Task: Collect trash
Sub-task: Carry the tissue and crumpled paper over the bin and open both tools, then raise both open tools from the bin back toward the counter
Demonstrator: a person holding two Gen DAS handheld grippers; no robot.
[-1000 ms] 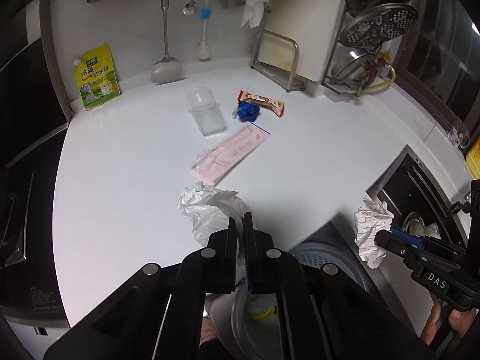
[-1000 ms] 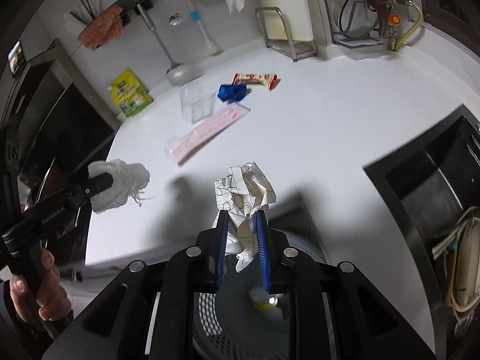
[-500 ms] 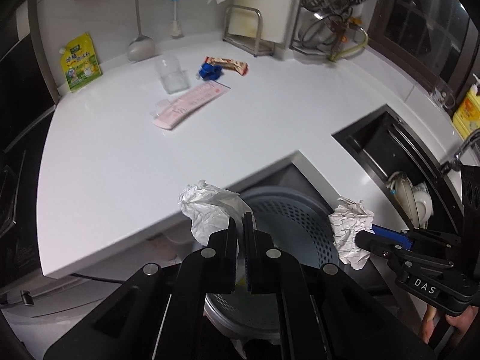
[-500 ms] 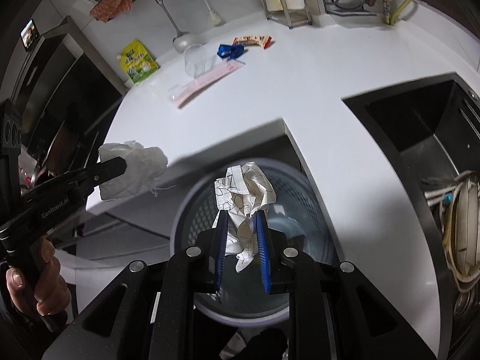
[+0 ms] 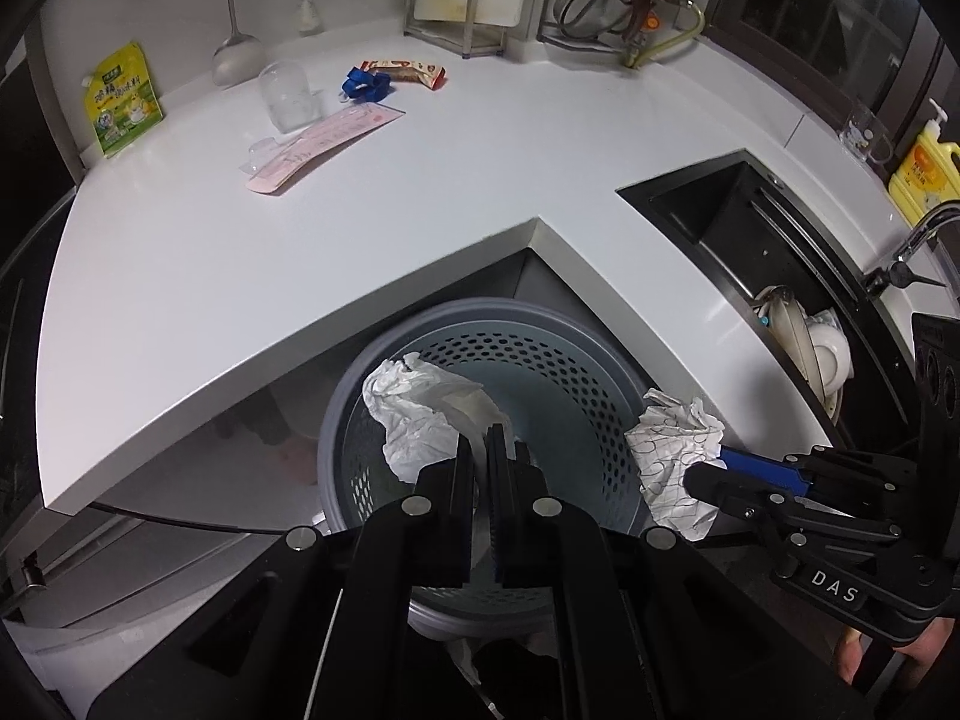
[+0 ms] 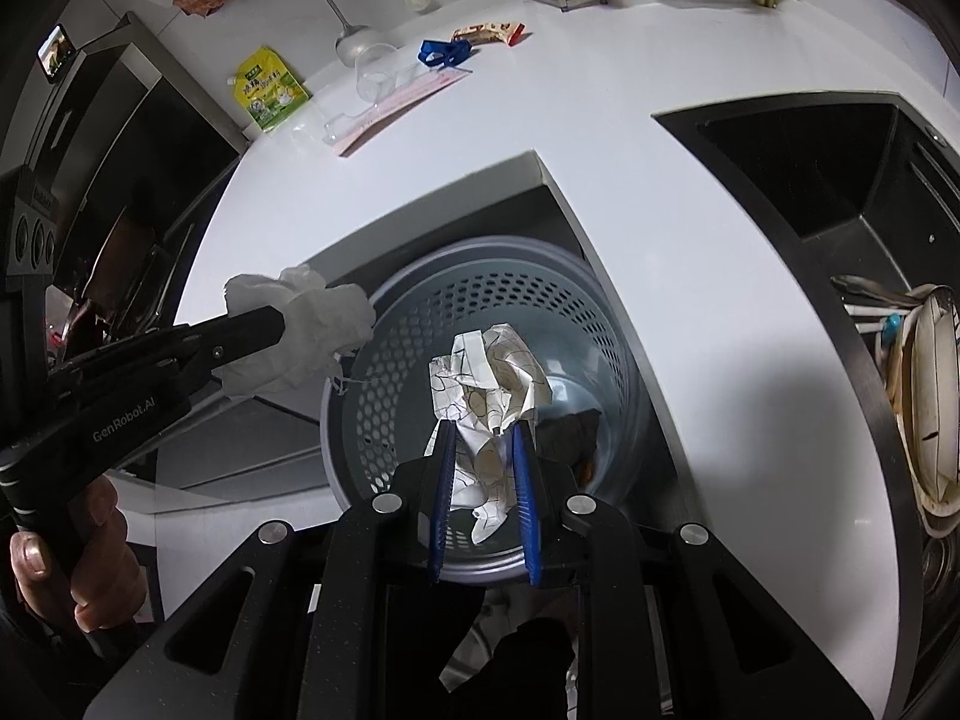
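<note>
both tools now over grey bin, left tool pinching white tissue, right tool gripping patterned paper wad upright

A home kitchen: white counter, sink, hanging ladle

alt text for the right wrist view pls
The right gripper holds a patterned crumpled paper over a grey perforated bin. At left, the left gripper holds a white tissue wad near the rim.
</note>
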